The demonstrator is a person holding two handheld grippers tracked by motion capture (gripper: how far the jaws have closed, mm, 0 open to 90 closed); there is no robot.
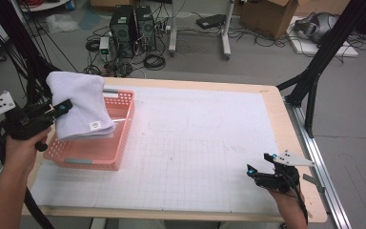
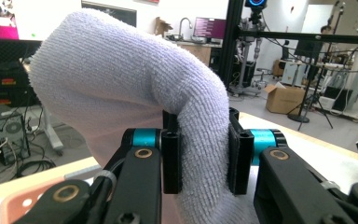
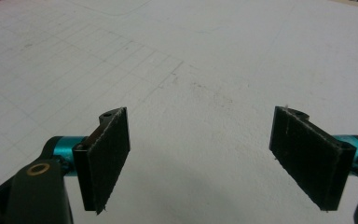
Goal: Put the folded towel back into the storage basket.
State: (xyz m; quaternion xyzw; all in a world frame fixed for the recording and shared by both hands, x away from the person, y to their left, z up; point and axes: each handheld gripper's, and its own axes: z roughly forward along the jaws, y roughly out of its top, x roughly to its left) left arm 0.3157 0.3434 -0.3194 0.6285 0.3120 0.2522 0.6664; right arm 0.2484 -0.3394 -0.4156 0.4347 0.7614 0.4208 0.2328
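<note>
A folded white towel (image 1: 78, 105) hangs over the pink plastic basket (image 1: 124, 125) at the table's left side. My left gripper (image 1: 59, 109) is shut on the towel, and in the left gripper view the thick terry fold (image 2: 121, 88) is squeezed between the two black pads (image 2: 171, 161). A small label shows on the towel's lower edge. My right gripper (image 1: 259, 168) rests near the table's front right corner. Its jaws stand wide apart in the right gripper view (image 3: 200, 158) with only the white gridded mat between them.
A white gridded mat (image 1: 195, 143) covers the wooden table (image 1: 281, 114). Beyond the far edge stand computer towers (image 1: 133, 26), cables and a cardboard box (image 1: 267, 16). Black frame struts (image 1: 319, 67) rise at the right.
</note>
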